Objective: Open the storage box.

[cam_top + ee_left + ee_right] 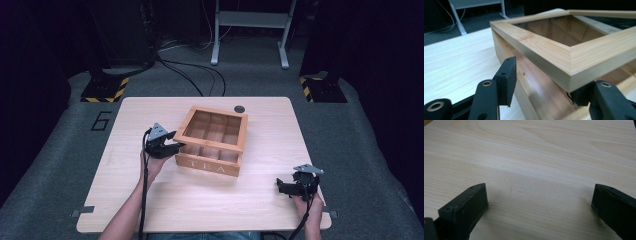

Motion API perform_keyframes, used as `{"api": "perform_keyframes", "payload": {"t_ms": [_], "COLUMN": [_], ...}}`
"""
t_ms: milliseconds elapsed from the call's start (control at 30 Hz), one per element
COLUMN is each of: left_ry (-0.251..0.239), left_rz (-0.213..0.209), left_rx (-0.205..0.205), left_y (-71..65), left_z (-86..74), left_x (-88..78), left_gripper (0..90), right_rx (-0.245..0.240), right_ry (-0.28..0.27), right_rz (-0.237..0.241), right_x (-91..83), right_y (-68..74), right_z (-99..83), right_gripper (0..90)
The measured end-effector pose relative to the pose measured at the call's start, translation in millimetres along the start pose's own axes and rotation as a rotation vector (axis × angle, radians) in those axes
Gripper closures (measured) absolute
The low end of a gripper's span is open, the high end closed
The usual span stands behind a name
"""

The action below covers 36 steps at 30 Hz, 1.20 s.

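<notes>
Two black fingers (506,80) of the left gripper (162,145) stand spread at the near left corner of the wooden tea box (212,141), and in the left gripper view one finger lies against the box's left wall while the other sits tucked under the raised corner of the lid (564,47), so the corner lies between them; they look parted rather than clamped, with nothing pinched. The lid, a wooden frame around a clear pane, appears slightly lifted on that side, though how far cannot be judged. From these fingers the box lies directly ahead and to the right, resting near the middle of the desk (150,200) with its printed front facing the person and its longer side running left to right, a little skewed. The left hand is much the nearer one, already touching the box. The right gripper (296,185) rests well apart at the near right of the desk, its fingers (466,207) wide open over bare wood and holding nothing. A small dark disc (239,108) sits on the desk just beyond the box's far right corner.
</notes>
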<state>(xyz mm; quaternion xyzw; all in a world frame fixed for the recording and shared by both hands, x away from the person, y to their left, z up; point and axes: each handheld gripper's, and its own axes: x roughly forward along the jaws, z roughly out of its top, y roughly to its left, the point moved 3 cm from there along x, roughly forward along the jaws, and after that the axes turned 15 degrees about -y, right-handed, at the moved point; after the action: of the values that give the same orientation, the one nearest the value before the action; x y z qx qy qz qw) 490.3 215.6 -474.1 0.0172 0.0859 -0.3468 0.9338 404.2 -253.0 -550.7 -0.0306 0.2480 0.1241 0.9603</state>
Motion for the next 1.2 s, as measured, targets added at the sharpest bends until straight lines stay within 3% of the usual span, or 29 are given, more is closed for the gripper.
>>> {"api": "perform_keyframes", "payload": {"t_ms": [133,267,367,600,733,833,867,967,1067,1100,1167,1200], "left_ry": [0.023,0.016,0.04,0.011,0.032,0.057,0.047,0.058,0.091,0.158,0.208,0.208], "left_rz": [-0.021,-0.031,-0.05,-0.057,-0.054,-0.031,-0.025,-0.008,0.017,0.031,0.043,0.043], "left_rx": [-0.03,-0.031,-0.039,-0.073,-0.082,-0.075,-0.093,-0.092,-0.085,-0.08,-0.094,-0.094], "left_y": [-0.4,-1.8,-2.4,-0.2,-0.6,-4.8,-4.9,-5.1,-6.5,-7.4,-9.7,-9.7], "left_z": [-10.3,-12.1,-19.6,-28.9,-32.0,-43.7,-46.2,-48.1,-53.1,-59.8,-69.6,-69.6], "left_x": [-2.9,-6.2,-10.5,-17.2,-18.2,-20.8,-24.4,-29.4,-41.6,-50.2,-59.1,-59.1], "left_gripper": [40.5,38.9,37.1,28.2,21.5,17.7,15.7,14.2,9.7,7.1,3.5,2.5], "right_rx": [-0.002,0.005,0.005,0.006,0.006,0.006,0.006,0.006,0.006,0.007,0.007,0.007], "right_ry": [0.001,-0.002,-0.002,-0.003,-0.003,-0.003,-0.003,-0.003,-0.003,-0.003,-0.003,-0.003], "right_rz": [0.001,-0.003,-0.003,-0.005,-0.004,-0.004,-0.005,-0.005,-0.005,-0.005,-0.005,-0.005], "right_x": [-0.1,0.2,0.2,0.4,0.4,0.4,0.4,0.4,0.4,0.4,0.3,0.3], "right_y": [-0.1,0.2,0.2,0.2,0.2,0.2,0.2,0.3,0.3,0.3,0.3,0.3], "right_z": [0.0,0.2,0.2,0.2,0.2,0.2,0.2,0.3,0.3,0.3,0.2,0.2], "right_gripper": [0.0,0.0,0.0,0.0,0.0,0.0,0.0,0.0,0.0,0.0,0.0,0.0]}}
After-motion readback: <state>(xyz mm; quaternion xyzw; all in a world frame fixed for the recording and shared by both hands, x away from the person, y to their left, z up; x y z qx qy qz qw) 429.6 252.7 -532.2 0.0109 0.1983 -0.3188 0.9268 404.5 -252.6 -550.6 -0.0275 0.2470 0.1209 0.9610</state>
